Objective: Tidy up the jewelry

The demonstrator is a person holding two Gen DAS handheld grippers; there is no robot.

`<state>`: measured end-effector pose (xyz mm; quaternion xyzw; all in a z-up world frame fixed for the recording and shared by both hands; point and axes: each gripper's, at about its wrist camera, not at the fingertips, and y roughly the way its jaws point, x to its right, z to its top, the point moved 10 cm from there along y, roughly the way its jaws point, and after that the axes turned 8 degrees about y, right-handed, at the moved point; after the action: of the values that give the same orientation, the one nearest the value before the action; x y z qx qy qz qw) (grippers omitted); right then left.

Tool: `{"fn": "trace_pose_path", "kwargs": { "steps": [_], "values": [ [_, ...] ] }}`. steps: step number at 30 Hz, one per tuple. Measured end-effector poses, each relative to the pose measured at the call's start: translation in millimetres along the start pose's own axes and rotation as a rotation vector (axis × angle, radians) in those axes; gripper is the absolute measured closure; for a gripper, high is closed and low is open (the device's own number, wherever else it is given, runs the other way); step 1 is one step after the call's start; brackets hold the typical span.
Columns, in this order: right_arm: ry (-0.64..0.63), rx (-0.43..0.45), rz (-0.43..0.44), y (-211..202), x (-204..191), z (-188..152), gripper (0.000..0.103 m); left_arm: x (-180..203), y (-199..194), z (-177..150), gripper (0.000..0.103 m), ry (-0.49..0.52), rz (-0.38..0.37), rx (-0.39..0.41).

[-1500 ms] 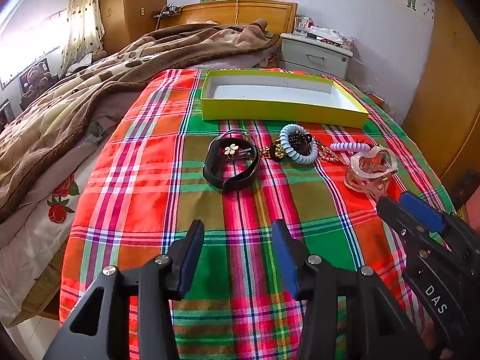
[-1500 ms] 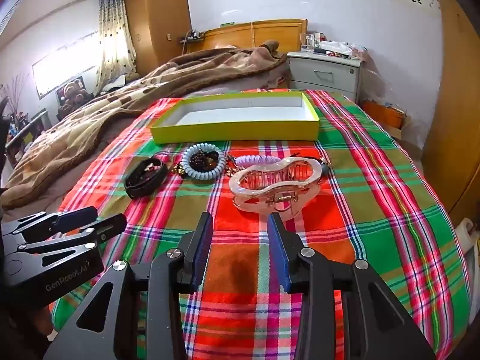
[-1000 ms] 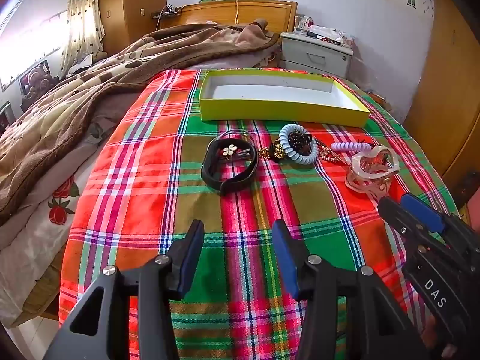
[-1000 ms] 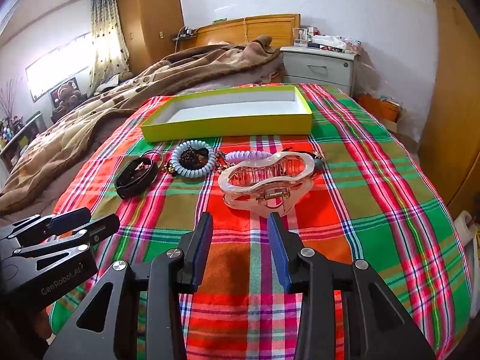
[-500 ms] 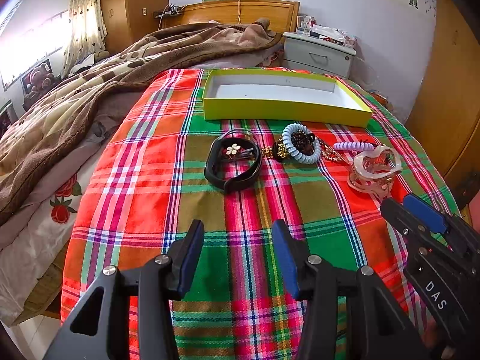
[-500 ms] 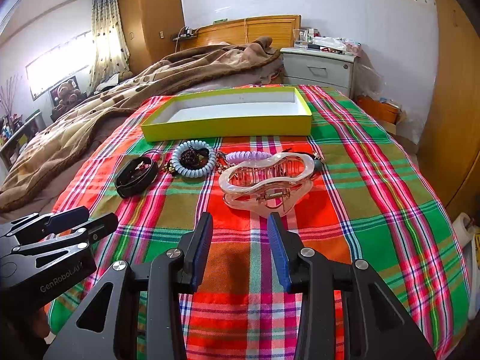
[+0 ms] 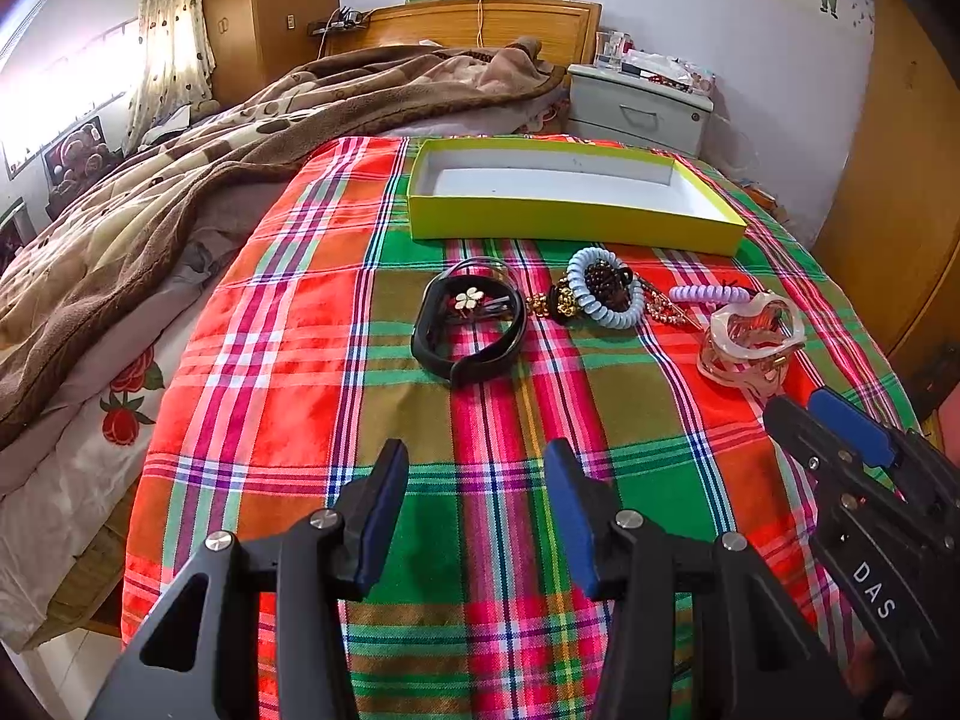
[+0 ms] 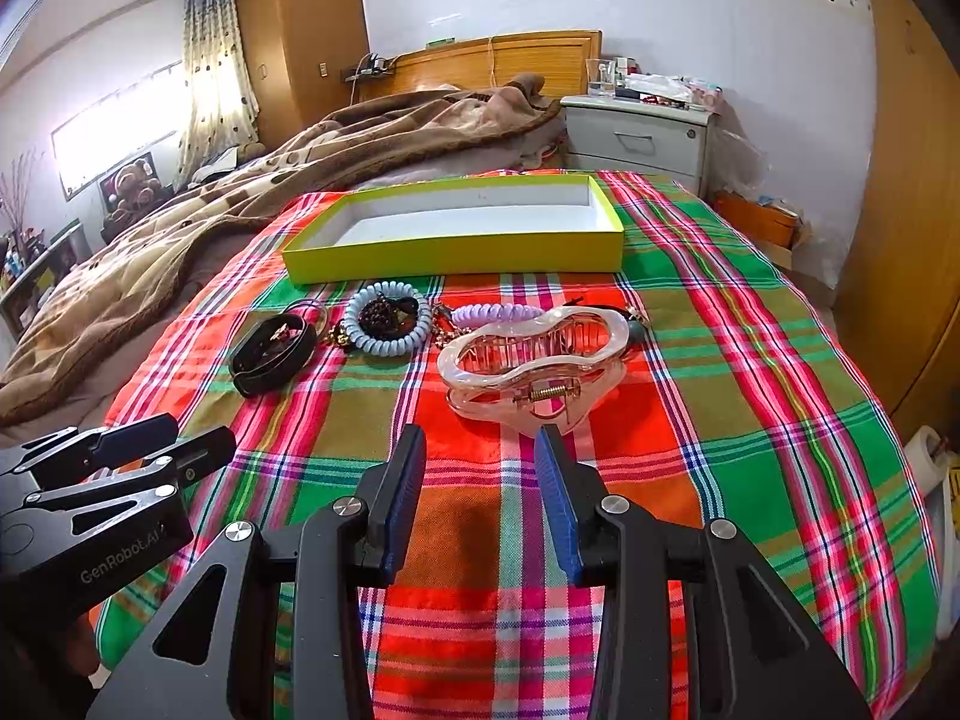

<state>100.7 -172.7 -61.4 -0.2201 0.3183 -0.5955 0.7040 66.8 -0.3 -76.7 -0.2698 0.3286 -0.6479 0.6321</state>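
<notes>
- Jewelry lies in a row on the plaid bedcover (image 8: 750,324): black band (image 8: 273,353), blue coil tie (image 8: 387,324), pink claw clip (image 8: 534,354).
- Yellow box (image 8: 456,252) sits just behind.
- Right hand-held gripper (image 8: 480,450) hovers before the clip, jaws apart, holding nothing.
- Left hand-held gripper (image 7: 474,468) likewise gapes, unloaded.

A home bedroom is shown: a wooden headboard (image 7: 480,21), rumpled brown blanket (image 7: 180,168) and nightstand (image 7: 639,111) are seen in the upper frame.
</notes>
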Motion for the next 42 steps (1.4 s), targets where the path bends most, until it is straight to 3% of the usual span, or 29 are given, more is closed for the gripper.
{"fn": "trace_pose_path", "kwargs": {
  "steps": [42],
  "values": [
    [0.003,0.001,0.0,0.9,-0.8,0.2,0.064,-0.7,0.9,1.4,0.054,0.005,0.005,0.002]
  ]
}}
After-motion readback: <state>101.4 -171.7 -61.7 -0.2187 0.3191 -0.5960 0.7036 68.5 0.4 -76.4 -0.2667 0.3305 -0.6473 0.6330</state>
